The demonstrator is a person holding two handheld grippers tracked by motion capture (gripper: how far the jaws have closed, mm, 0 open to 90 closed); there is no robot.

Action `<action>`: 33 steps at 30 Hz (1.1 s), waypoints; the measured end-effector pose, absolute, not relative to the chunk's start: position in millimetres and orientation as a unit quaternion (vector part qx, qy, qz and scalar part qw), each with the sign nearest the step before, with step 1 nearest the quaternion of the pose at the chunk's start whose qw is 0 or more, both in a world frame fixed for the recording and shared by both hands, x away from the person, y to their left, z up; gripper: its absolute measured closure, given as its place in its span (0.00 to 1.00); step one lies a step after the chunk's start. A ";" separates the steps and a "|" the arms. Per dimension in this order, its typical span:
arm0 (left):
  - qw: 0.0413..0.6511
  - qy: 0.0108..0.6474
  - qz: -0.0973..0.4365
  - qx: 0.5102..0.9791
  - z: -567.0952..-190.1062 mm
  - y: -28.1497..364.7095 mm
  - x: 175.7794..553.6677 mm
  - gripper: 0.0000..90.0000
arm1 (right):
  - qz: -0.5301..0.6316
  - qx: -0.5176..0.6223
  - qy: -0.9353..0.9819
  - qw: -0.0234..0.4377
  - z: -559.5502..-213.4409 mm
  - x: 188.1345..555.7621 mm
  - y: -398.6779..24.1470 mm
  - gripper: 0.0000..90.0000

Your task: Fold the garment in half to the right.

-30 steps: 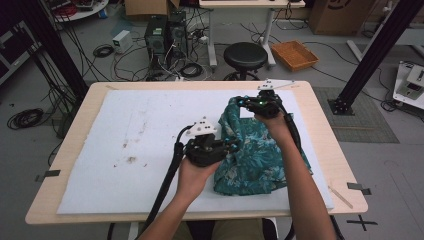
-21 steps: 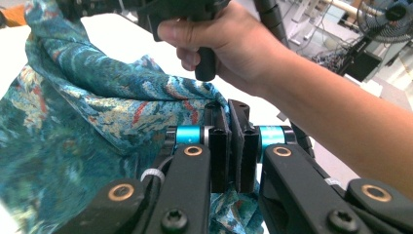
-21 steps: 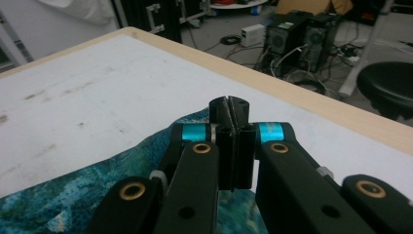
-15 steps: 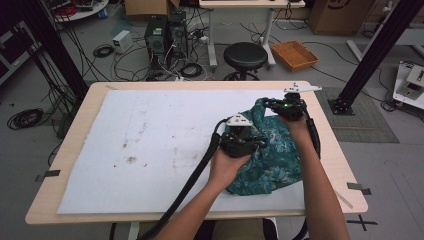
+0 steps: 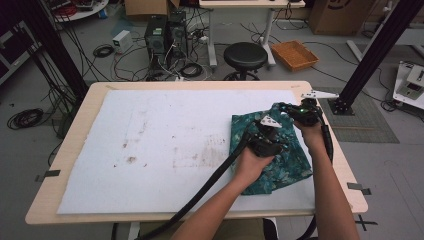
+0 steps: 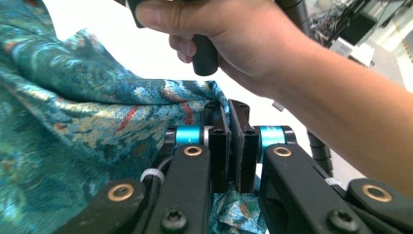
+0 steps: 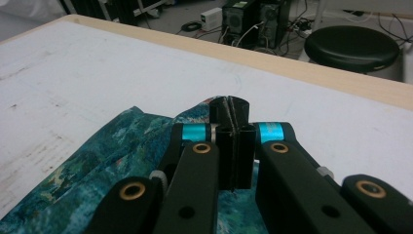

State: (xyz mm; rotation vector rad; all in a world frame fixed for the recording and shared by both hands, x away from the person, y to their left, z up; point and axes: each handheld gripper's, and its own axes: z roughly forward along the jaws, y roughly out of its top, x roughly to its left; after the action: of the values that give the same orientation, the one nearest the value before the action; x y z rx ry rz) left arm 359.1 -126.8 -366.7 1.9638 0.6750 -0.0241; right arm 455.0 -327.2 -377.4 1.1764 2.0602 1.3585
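The desk (image 5: 150, 90) carries a white mat (image 5: 165, 145). At the mat's right end lies the teal patterned cloth (image 5: 280, 160). On the cloth, the left hand-held gripper (image 6: 229, 122) and right hand-held gripper (image 7: 229, 114) each pinch a fold, jaws clamped.

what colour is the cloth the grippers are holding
Teal-blue cloth with a mottled green and reddish print, clearest in the left gripper view.

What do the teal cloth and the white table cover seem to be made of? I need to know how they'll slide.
The teal cloth looks like thin woven fabric with a printed pattern and slight sheen; it drapes in soft folds. The white table cover looks like matte foam or felt sheet, stained and scuffed; which one is unclear.
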 end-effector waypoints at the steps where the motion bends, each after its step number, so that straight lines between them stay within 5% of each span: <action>1: 0.504 0.279 -0.010 0.817 -368.7 -129.8 360.0 0.97 | 0.487 0.426 0.735 0.202 -378.5 454.6 -329.6 1.00; 18: 0.477 0.289 -0.010 0.830 -401.0 -176.9 373.8 0.96 | 0.453 0.481 0.714 0.231 -396.6 448.5 -362.9 1.00; 23: 0.490 0.299 0.011 0.819 -400.9 -176.9 374.7 0.71 | 0.459 0.492 0.703 0.231 -401.0 440.6 -372.2 0.99; 33: 0.525 0.336 0.077 0.778 -387.2 -111.4 379.6 0.37 | 0.466 0.477 0.701 0.253 -396.6 398.4 -384.3 0.64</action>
State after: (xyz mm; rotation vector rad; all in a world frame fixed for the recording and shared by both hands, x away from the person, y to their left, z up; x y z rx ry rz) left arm 379.6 -111.4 -387.2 1.8618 0.8031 0.1843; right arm 398.4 -384.3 -396.6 1.2972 1.9052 1.2681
